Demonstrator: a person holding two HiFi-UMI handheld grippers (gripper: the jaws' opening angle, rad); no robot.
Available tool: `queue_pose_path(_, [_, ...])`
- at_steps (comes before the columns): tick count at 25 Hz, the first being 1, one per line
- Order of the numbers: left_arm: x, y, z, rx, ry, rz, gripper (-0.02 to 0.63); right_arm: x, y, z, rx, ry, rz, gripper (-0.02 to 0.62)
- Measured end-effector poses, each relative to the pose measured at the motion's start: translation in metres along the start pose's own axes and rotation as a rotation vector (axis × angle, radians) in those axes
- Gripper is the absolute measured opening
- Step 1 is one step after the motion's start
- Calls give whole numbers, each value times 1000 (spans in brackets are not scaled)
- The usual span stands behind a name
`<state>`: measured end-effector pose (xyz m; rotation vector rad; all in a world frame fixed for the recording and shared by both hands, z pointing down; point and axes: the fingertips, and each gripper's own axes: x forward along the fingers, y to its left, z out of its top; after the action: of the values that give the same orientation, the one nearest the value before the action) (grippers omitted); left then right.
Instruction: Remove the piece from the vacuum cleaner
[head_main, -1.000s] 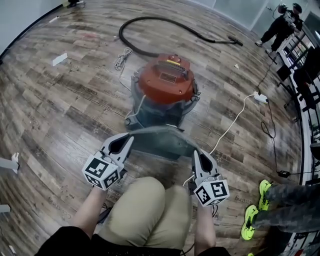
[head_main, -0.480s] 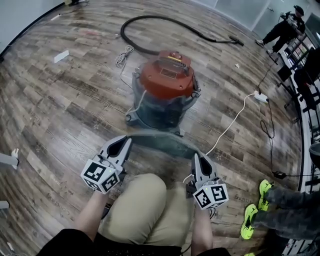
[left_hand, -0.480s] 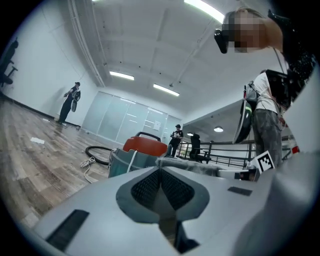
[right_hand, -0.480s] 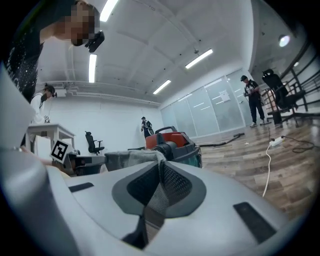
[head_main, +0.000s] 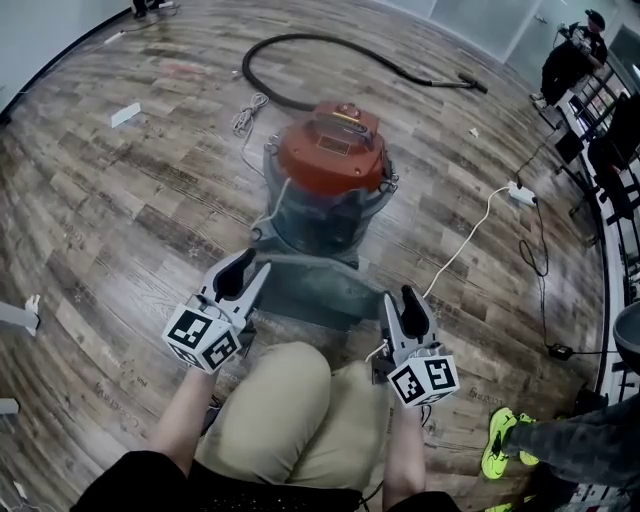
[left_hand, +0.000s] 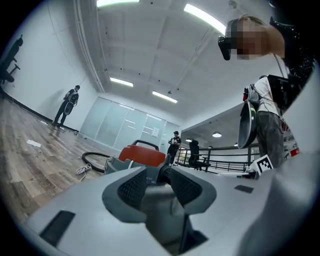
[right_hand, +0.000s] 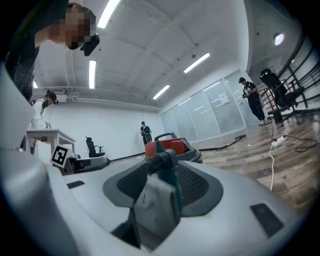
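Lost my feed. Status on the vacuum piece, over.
Left claw, right claw just opening, grey piece between both jaws. Piece down before vacuum cleaner. Nothing in the way.

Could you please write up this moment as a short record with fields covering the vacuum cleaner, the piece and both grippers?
Vacuum: grey drum vacuum cleaner with red lid, upright on wooden plank floor.
Piece: flat grey curved panel, low in front of the drum, spanning both grippers.
Left gripper: jaws have just been opening; panel's end between them, unpressed.
Right gripper: jaws have just been opening; panel's other end between them.
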<state>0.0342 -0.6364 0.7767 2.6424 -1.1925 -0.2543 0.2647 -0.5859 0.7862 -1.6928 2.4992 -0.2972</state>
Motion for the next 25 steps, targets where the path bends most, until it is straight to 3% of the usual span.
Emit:
queue_pose_path(5, [0, -9, 0, 63, 2, -5, 137, 3, 8, -6, 14, 30, 41, 189])
queue_pose_path(7, [3, -15, -5, 97, 35, -18, 23, 4, 10, -11, 17, 52, 47, 186])
queue_pose_path(8, [4, -18, -8, 109, 48, -25, 10, 4, 11, -13, 22, 59, 51, 185])
queue_pose_path(10, [6, -22, -13, 114, 68, -37, 9, 5, 12, -14, 35, 60, 56, 162])
queue_pose_path(13, [6, -24, -17, 114, 82, -46, 9, 1, 8, -11, 43, 49, 44, 12])
queue_pose_path(17, [5, -21, -20, 111, 94, -43, 9, 1, 11, -8, -32, 65, 47, 11])
queue_pose_path(25, [2, -18, -26, 134, 118, -45, 9, 0, 15, -2, -87, 55, 51, 11])
